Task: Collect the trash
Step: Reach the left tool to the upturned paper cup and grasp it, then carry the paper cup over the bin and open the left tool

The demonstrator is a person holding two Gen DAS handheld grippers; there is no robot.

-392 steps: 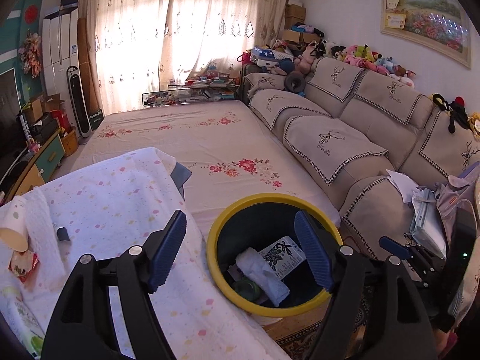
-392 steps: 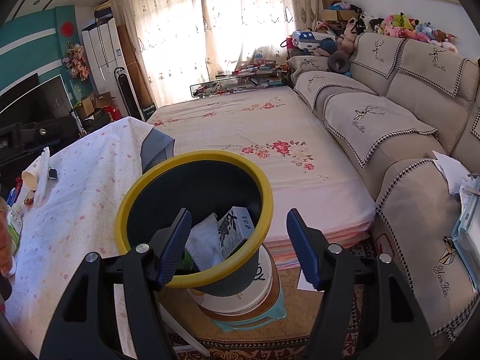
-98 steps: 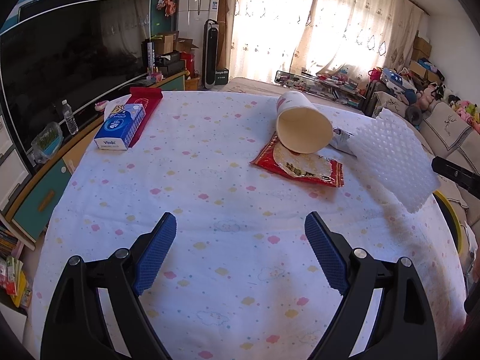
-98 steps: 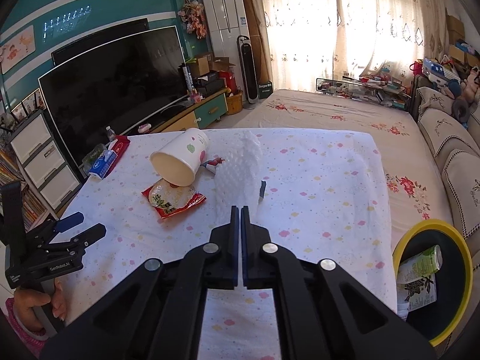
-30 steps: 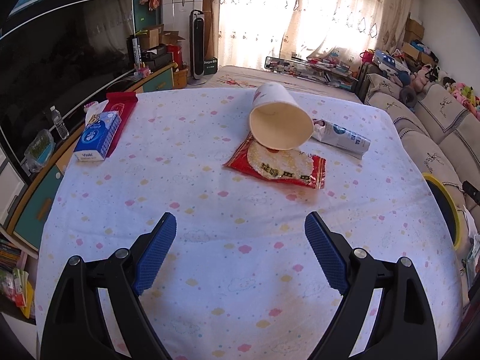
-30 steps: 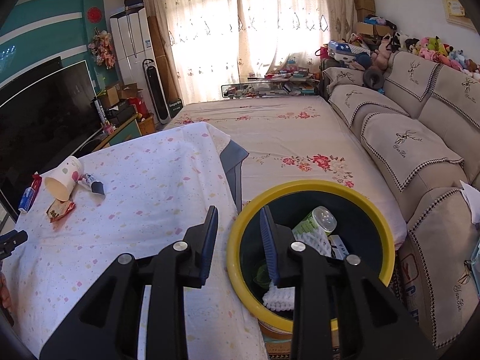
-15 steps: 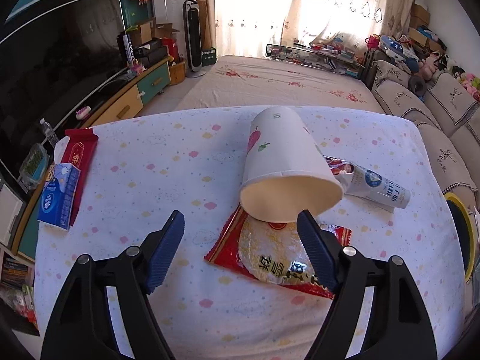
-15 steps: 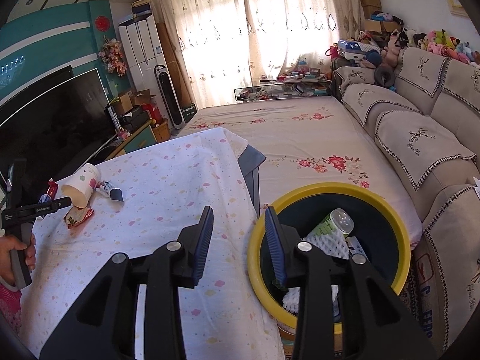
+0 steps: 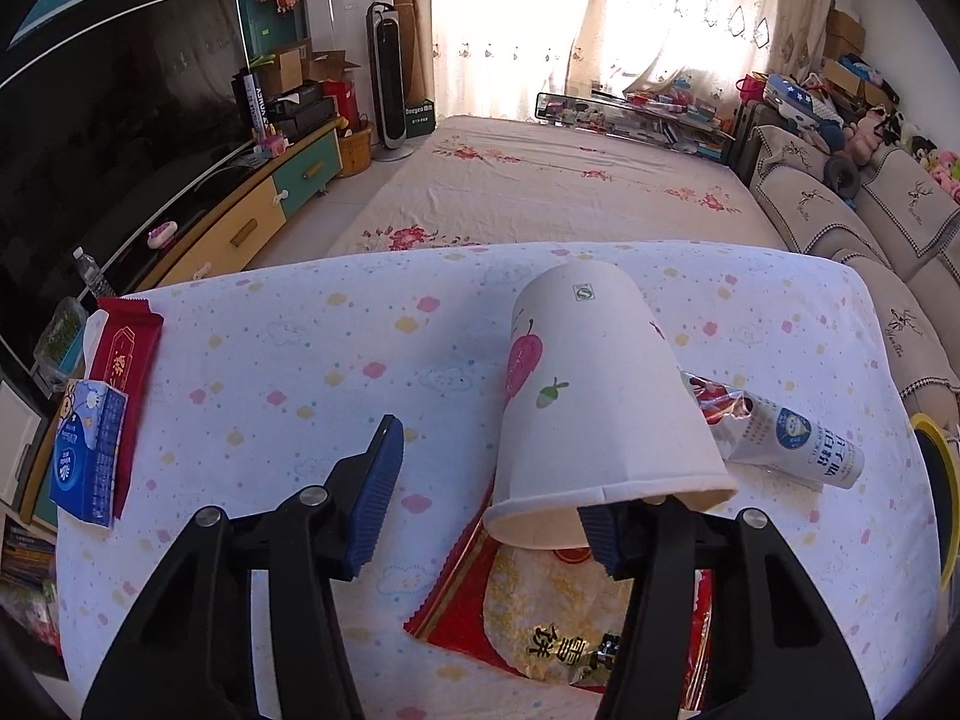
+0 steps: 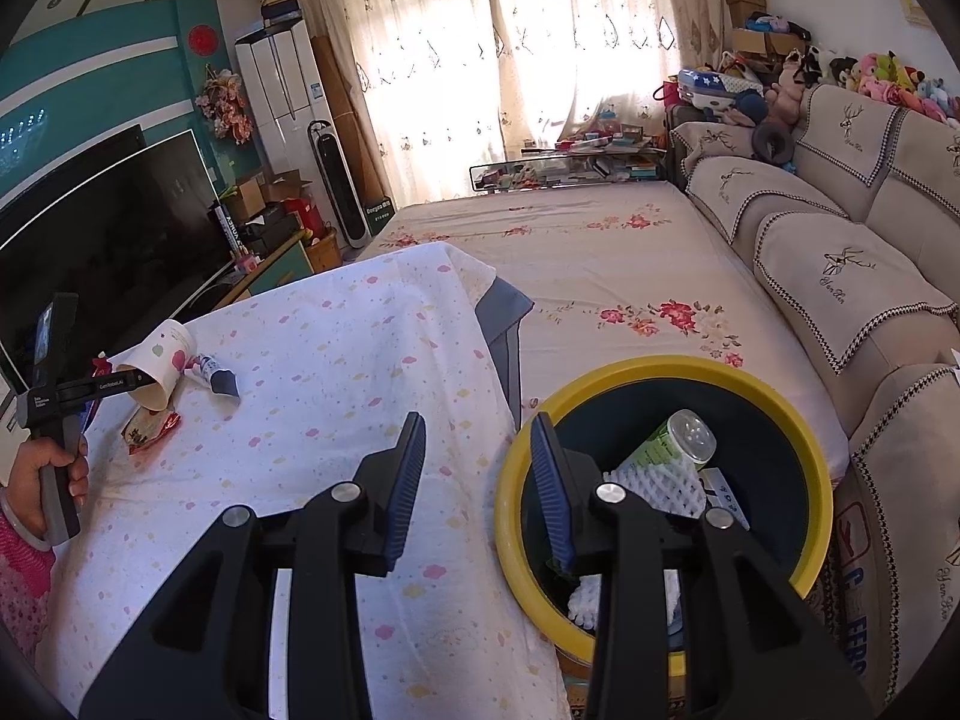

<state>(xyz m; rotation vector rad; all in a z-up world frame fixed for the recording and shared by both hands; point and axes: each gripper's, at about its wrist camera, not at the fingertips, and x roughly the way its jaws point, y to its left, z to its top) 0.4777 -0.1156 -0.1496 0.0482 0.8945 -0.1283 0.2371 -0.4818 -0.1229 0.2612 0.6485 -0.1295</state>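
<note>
A white paper cup (image 9: 594, 396) lies on its side on the dotted tablecloth (image 9: 300, 372), its mouth toward me, resting on a red snack wrapper (image 9: 540, 618). A squeezed tube (image 9: 792, 444) lies just right of it. My left gripper (image 9: 489, 480) is closing: the right finger reaches into the cup's mouth, and the left finger (image 9: 378, 480) stands clear of the cup's outer wall. My right gripper (image 10: 478, 420) hangs partly open with nothing in it, over the table's edge beside the yellow-rimmed bin (image 10: 660, 366). The right wrist view also shows the cup (image 10: 159, 366) far left.
A blue tissue pack (image 9: 84, 450) and a red packet (image 9: 123, 348) lie at the table's left edge. The bin holds a green bottle (image 10: 672, 444) and white foam netting (image 10: 654, 486). A bed, a sofa and a television cabinet surround the table. A hand (image 10: 54, 462) holds the left gripper.
My left gripper has moved forward up to the cup and its jaws have narrowed, the right finger now inside the cup's mouth. The right gripper has stayed by the bin, its jaws slightly wider.
</note>
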